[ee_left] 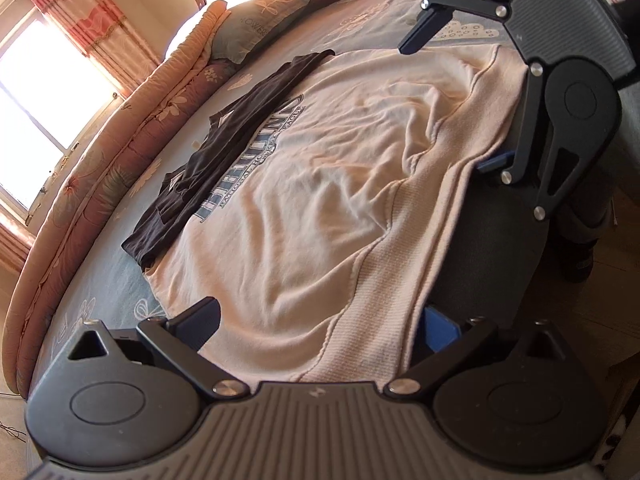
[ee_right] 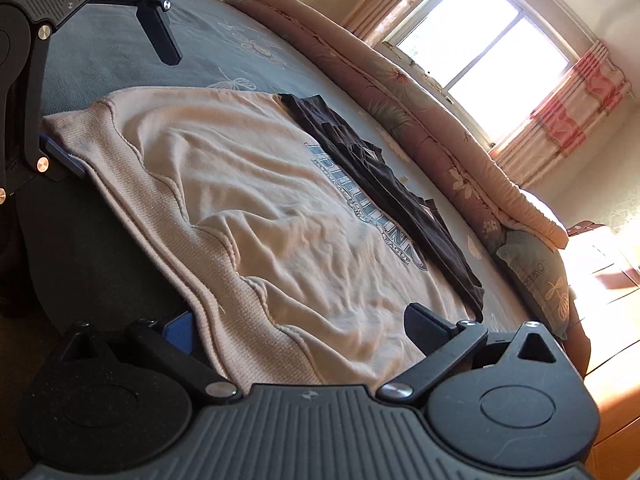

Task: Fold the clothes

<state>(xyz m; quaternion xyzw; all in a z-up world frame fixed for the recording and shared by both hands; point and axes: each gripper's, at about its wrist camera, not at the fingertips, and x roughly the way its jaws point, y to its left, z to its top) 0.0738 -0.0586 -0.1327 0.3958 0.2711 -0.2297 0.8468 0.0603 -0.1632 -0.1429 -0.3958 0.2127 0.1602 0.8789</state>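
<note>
— Left gripper [ee_left: 316,326], what is it doing?
— Spread wide, its fingers straddling the ribbed hem of the pale pink sweatshirt with blue lettering [ee_left: 320,184]; nothing is pinched.

— And the right gripper [ee_right: 304,326]?
— Same, splayed across the hem's other end.

— Where's the garment?
— Flat on the grey-blue flower-printed bedsheet [ee_left: 360,20], hem at the bed's near edge. A dark folded garment [ee_left: 224,144] lies across its far side, near the rolled floral quilt [ee_right: 420,120].

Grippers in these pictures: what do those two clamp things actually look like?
Both the left gripper and right gripper are matte black: a ribbed grey-black body, two rounded disc-shaped housings, hinged link bars with silver rivets, and jaws with dark blue pads. No cables or sleeves show.
</note>
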